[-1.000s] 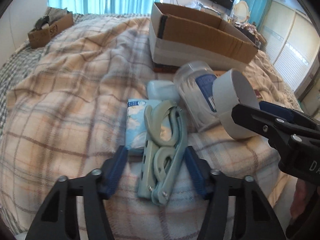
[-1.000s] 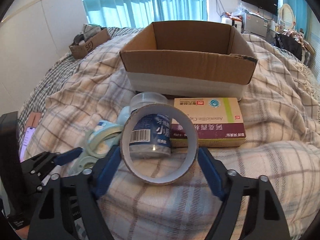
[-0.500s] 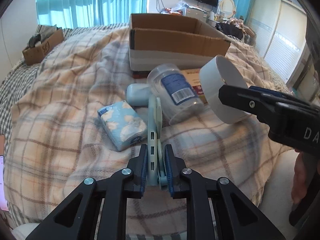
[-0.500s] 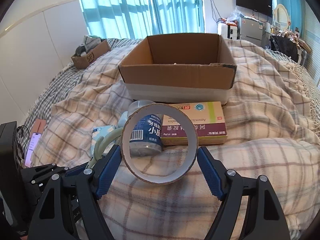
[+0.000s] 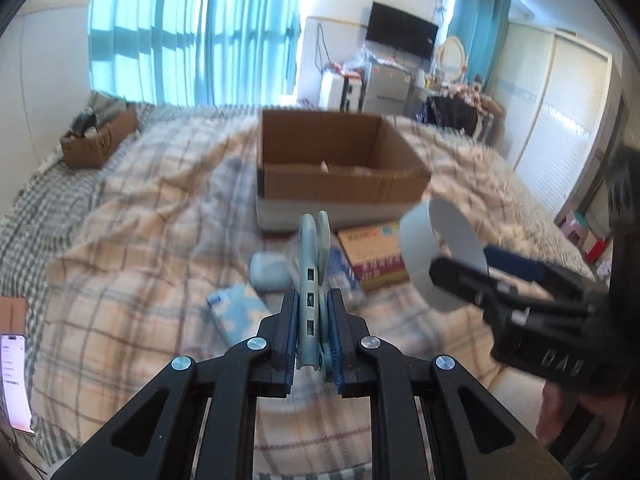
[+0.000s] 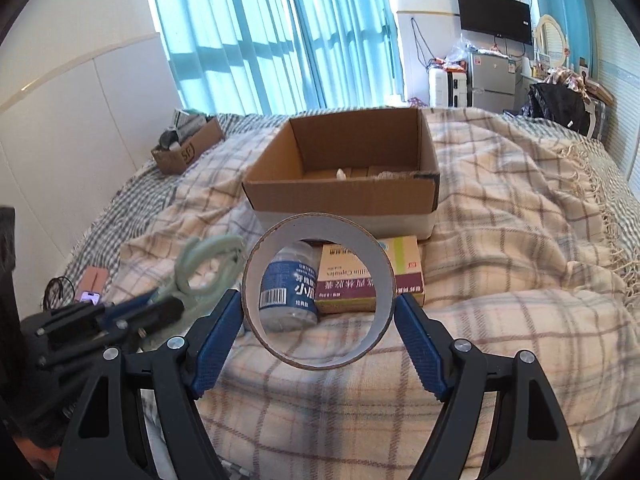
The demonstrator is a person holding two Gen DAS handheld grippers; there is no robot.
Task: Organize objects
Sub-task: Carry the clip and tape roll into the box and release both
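Observation:
My left gripper is shut on a pale green clip-like hanger and holds it edge-on above the bed; it also shows in the right wrist view. My right gripper is shut on a tape roll, held upright above the blanket; the roll shows in the left wrist view. An open cardboard box stands ahead of both grippers. A clear jar with a blue label, a medicine box, a tissue pack and a pale blue case lie on the plaid blanket.
A small cardboard box with items sits at the far left of the bed. A phone lies at the left edge. A fridge, TV and wardrobe stand beyond the bed. The bed's right edge drops off near my right gripper.
My left gripper closed on the green hanger and lifted it off the blanket. Both grippers rose and now face the open box, the right still holding the tape roll.

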